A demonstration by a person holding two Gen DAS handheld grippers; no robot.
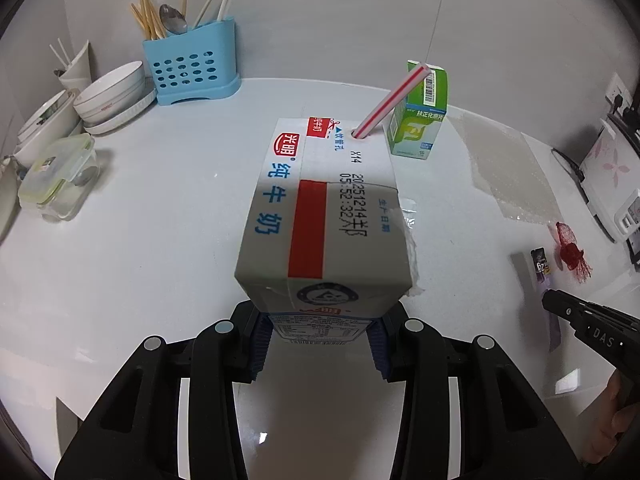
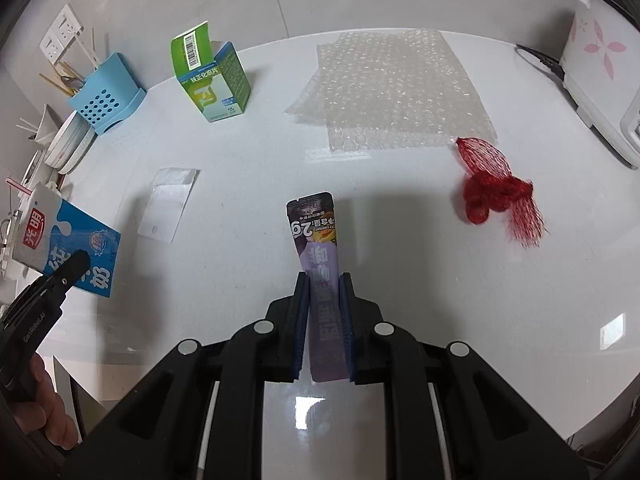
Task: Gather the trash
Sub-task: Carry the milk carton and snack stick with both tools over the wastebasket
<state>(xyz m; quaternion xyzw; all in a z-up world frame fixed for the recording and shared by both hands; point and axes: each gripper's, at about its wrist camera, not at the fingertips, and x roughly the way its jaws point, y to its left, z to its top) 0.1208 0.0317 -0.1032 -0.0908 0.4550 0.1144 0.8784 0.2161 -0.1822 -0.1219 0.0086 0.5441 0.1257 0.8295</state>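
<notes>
My left gripper (image 1: 320, 332) is shut on a blue-and-white milk carton (image 1: 324, 216) with a red-striped straw (image 1: 394, 100), held above the white table. The carton also shows in the right wrist view (image 2: 64, 240) at the far left. My right gripper (image 2: 325, 300) is shut on a purple snack sachet (image 2: 318, 248), which sticks forward between the pads. The sachet and right gripper show in the left wrist view (image 1: 544, 276) at the right. A green box (image 2: 212, 80), a sheet of bubble wrap (image 2: 392, 88), a red mesh net (image 2: 496, 192) and a clear plastic wrapper (image 2: 168, 204) lie on the table.
A blue utensil holder (image 1: 192, 64), stacked white bowls (image 1: 112, 96) and a lidded plastic container (image 1: 56, 176) stand along the left back. A white appliance with pink flowers (image 2: 592, 56) stands at the right edge. The table's (image 2: 440, 280) front edge curves below both grippers.
</notes>
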